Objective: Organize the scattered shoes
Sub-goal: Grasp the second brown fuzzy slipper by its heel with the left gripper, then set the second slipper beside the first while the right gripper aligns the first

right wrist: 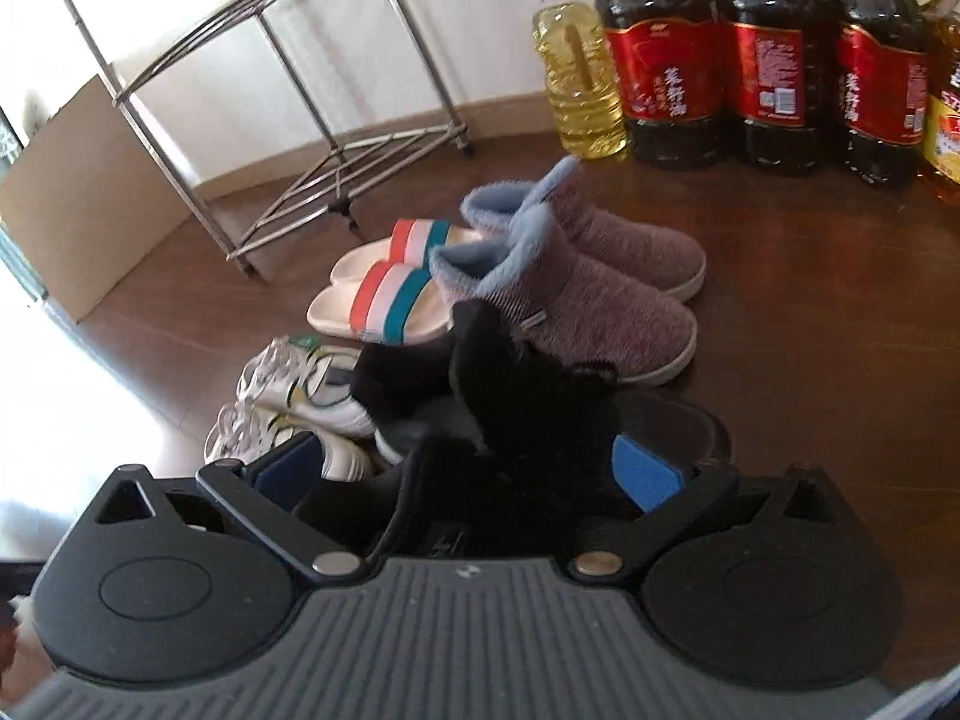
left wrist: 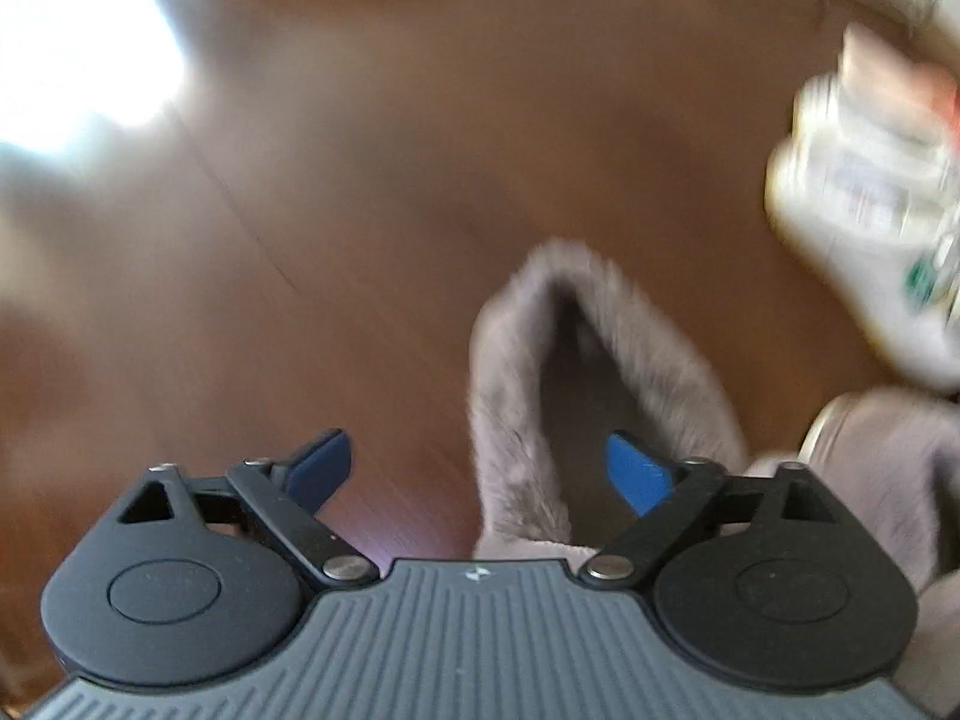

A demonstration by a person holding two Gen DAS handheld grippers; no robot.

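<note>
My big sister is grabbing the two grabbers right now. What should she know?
Left gripper: open, one finger inside the grey furry boot, nothing clamped yet.
Right gripper: open, around a black fuzzy shoe, not squeezing.
Already lined up on the floor: purple slipper boots, striped slides, white sneakers.
Another grey boot lies right of the left gripper.
Left to do: close on each shoe and set both beside the row. The metal rack holds no shoes.
</note>
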